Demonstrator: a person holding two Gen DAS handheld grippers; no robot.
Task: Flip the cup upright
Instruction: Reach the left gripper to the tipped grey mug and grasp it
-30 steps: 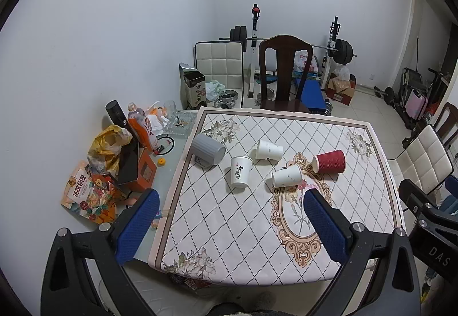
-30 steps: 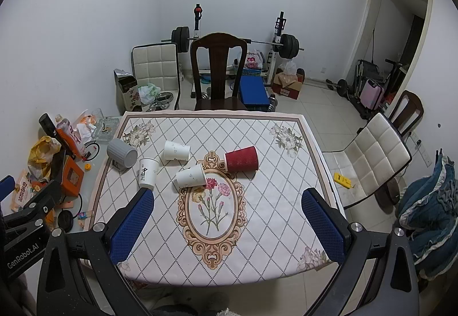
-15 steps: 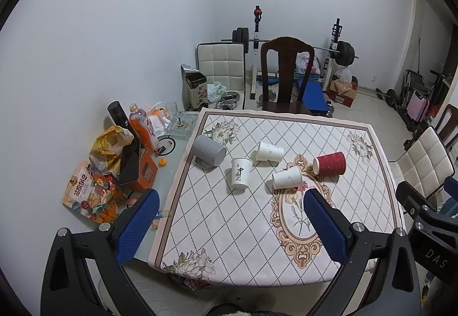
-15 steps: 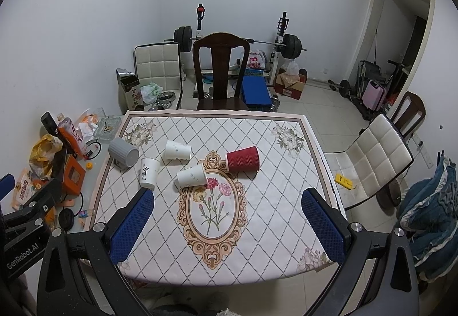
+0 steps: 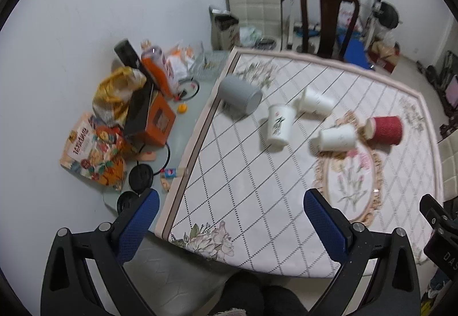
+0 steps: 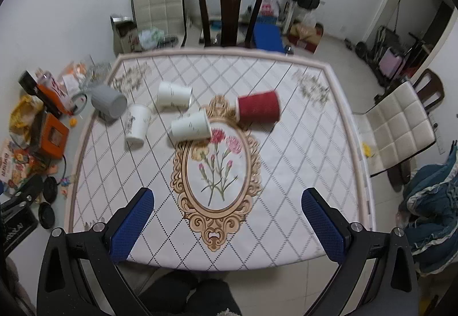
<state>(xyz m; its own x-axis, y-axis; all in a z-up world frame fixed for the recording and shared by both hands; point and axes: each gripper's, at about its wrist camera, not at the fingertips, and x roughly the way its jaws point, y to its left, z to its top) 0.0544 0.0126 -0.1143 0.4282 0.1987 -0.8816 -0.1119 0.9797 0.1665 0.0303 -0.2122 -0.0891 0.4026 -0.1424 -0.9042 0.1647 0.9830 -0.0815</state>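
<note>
Several cups lie on their sides on the patterned tablecloth: a grey cup, a white cup with dark print, a white cup, another white cup and a red ribbed cup. My left gripper is open and empty above the table's near left corner. My right gripper is open and empty above the near edge. Both are well short of the cups.
Snack bags, an orange box, bottles and cables crowd the glass strip left of the cloth. A dark wooden chair stands behind the table, a padded chair at its right. Gym gear lines the back wall.
Both grippers have moved forward and down toward the table, so the cups look larger. The left view has swung slightly left. No cup has moved.
</note>
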